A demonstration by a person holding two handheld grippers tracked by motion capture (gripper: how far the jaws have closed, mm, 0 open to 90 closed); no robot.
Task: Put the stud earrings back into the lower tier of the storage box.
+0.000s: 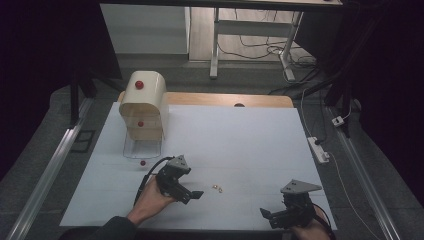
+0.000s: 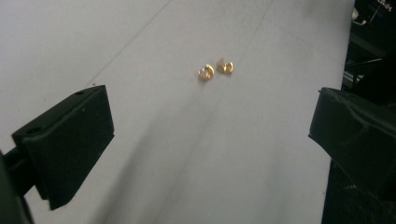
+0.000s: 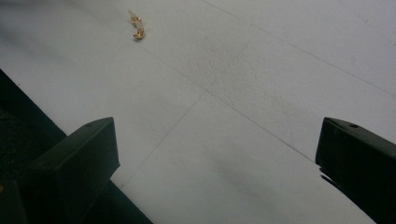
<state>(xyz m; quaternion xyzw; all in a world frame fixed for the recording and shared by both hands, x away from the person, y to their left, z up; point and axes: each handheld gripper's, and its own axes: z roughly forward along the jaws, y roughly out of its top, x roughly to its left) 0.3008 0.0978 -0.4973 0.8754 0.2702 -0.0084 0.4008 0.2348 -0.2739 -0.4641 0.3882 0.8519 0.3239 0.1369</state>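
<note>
Flat white-topped table (image 1: 240, 135) with a light wooden edge at the far side, cream arched-top box with red knobs (image 1: 143, 105) at its far left, clear plastic tray (image 1: 142, 148) before it, small red bead (image 1: 143, 163), two tiny gold earrings (image 1: 217, 188) lying close together near the middle front

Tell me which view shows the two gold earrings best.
The left gripper view: the earrings lie close ahead between its open jaws, large enough to show two separate gold pieces side by side. The right gripper view has them small, near the top edge. The high view shows tiny gold specks on the table, right of the left gripper.
</note>
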